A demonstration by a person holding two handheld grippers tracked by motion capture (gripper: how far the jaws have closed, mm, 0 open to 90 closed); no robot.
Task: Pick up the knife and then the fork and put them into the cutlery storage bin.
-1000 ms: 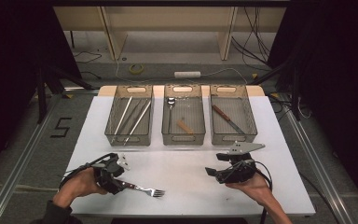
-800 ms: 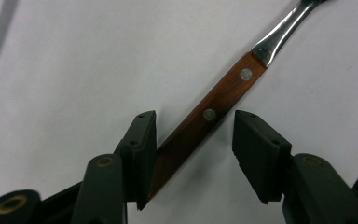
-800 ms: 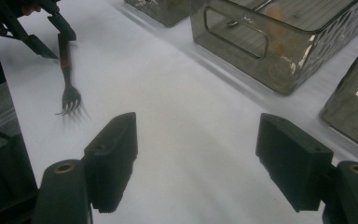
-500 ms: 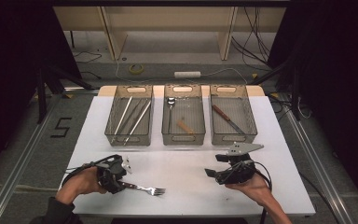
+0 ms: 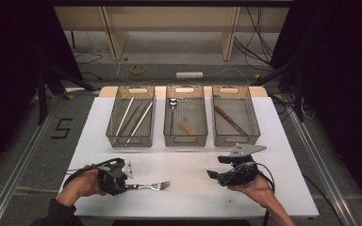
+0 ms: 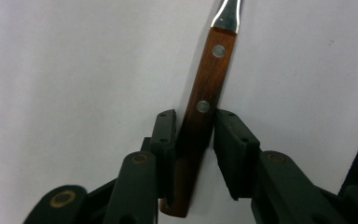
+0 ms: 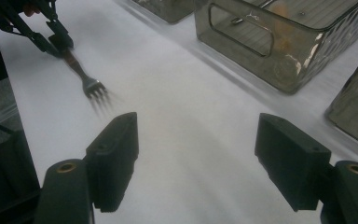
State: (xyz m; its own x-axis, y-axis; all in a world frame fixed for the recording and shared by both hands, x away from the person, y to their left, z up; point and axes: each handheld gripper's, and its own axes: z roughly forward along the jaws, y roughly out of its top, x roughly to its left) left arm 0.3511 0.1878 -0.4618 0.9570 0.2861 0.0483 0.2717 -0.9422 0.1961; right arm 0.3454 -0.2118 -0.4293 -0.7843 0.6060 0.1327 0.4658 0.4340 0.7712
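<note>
A fork (image 5: pixel 153 186) with a brown wooden handle lies along the white table (image 5: pixel 193 202) near its front left, tines pointing right. My left gripper (image 5: pixel 128 186) is shut on the handle's end. In the left gripper view both jaws press the riveted handle (image 6: pixel 207 79), and the left gripper (image 6: pixel 193 123) sits low over the table. My right gripper (image 5: pixel 212 174) rests at the front right, pointing left, open with nothing between its jaws. The right gripper view shows its wide gap (image 7: pixel 196 140), and the fork (image 7: pixel 93 86) and left gripper (image 7: pixel 58 44) farther off.
Three clear bins stand in a row at the back. The left bin (image 5: pixel 131 140) holds long metal utensils, the middle bin (image 5: pixel 185 141) a spoon and a small wooden piece, the right bin (image 5: pixel 235 140) a brown-handled knife. Bare table lies between the grippers.
The left gripper and the fork have shifted very slightly away from the front edge. The right gripper has stayed in place.
</note>
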